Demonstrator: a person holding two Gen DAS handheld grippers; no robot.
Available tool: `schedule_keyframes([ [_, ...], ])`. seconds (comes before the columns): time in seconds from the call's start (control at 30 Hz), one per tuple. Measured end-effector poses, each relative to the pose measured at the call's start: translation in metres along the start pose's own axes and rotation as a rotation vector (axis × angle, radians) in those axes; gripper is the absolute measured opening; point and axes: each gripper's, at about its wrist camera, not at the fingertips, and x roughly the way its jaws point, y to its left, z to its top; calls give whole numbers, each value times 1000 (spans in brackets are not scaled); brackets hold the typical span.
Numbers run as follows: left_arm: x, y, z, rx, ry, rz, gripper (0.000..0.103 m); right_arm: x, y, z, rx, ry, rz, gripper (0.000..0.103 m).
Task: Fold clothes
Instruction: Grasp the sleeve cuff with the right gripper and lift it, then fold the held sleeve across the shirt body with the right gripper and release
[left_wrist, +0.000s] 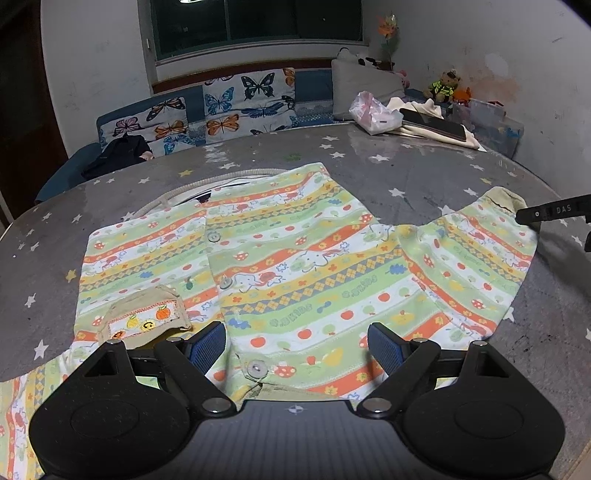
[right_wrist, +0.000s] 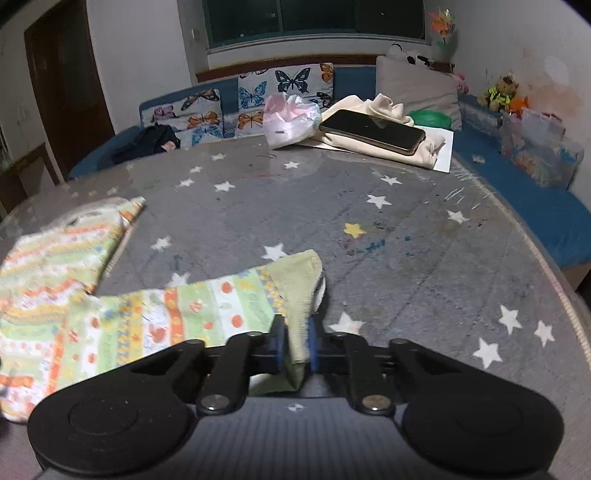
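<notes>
A child's striped green, orange and yellow shirt lies flat, front up, on the grey star-patterned table. It has buttons down the middle and a beige pocket at the lower left. My left gripper is open, hovering over the shirt's bottom hem with its blue pads either side of the lowest button. The shirt's right sleeve stretches out to the right. My right gripper is shut on that sleeve's beige-green cuff; part of it shows at the right edge of the left wrist view.
At the table's far side lie a folded cream garment with a black phone on it and a pink plastic bag. Behind stands a blue sofa with butterfly cushions, a grey pillow, toys and a clear box.
</notes>
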Motion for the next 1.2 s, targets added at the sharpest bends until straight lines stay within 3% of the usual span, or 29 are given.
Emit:
schedule_keyframes([
  [0.27,-5,16,-5,-35,-11,20,86,-33,39,29,42,-69,219,7],
  [0.6,-25,43,-16,-91,-47,54,88,-60,145,82,-15,-120,513,7],
  [0.9,-44,73,-35,-162,-71,96,89,-46,252,76,-158,-56,641,7],
  [1.2,-55,96,-55,-227,-57,137,90,-11,311,36,-245,89,681,8],
])
